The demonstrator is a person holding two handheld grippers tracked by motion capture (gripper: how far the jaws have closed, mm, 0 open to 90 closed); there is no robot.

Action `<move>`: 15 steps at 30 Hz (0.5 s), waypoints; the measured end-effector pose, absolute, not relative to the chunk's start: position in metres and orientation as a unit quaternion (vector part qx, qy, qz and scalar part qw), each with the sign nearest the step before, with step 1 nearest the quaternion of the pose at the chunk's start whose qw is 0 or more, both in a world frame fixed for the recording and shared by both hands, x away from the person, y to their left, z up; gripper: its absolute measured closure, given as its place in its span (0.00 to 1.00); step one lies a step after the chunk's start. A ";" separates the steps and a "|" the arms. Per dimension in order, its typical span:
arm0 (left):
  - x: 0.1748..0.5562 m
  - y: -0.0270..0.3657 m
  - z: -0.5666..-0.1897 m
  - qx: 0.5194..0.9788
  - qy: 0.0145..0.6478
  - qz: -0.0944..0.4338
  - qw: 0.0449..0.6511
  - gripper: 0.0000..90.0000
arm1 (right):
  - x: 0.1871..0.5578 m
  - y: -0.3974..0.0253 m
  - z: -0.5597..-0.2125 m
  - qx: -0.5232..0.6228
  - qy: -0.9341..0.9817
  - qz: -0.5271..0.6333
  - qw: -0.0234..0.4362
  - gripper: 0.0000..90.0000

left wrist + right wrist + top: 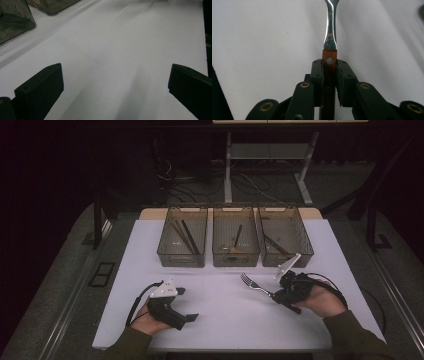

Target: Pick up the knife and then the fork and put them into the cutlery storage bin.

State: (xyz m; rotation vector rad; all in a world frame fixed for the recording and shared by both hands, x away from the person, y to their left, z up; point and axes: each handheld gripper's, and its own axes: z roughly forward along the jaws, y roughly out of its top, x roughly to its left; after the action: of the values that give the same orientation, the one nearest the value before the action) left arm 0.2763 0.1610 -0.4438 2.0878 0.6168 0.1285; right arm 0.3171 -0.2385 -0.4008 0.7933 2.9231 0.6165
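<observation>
Wooden at the handle and steel beyond it, the fork [329, 37] is pinched between the jaws of the right gripper [329, 65], tines forward, just above the white table [225, 320]. The left gripper [183, 304] rests near the front edge with its jaws spread wide and nothing between them. Farther off, three smoky plastic bins stand side by side; the right bin [300, 257] seems the likely target. Keep the grip firm, lift level, and clear the rim before letting go.
</observation>
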 end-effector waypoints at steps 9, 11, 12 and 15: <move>0.276 0.161 -0.444 0.849 0.250 0.052 0.462 0.00 | 0.322 -0.256 -0.392 0.289 0.926 0.242 0.030 0.86; 0.276 0.161 -0.444 0.849 0.251 0.052 0.462 0.00 | 0.324 -0.260 -0.390 0.294 0.922 0.249 0.033 0.86; 0.276 0.161 -0.444 0.849 0.250 0.052 0.462 0.00 | 0.325 -0.262 -0.389 0.298 0.920 0.253 0.034 0.86; 0.276 0.161 -0.444 0.849 0.250 0.052 0.462 0.00 | 0.327 -0.269 -0.387 0.304 0.914 0.267 0.040 0.86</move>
State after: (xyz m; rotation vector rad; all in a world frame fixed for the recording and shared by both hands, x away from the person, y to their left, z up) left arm 0.2765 0.1609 -0.4439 2.0889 0.6154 0.1286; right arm 0.3275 -0.2687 -0.3872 0.9324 2.8002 0.8175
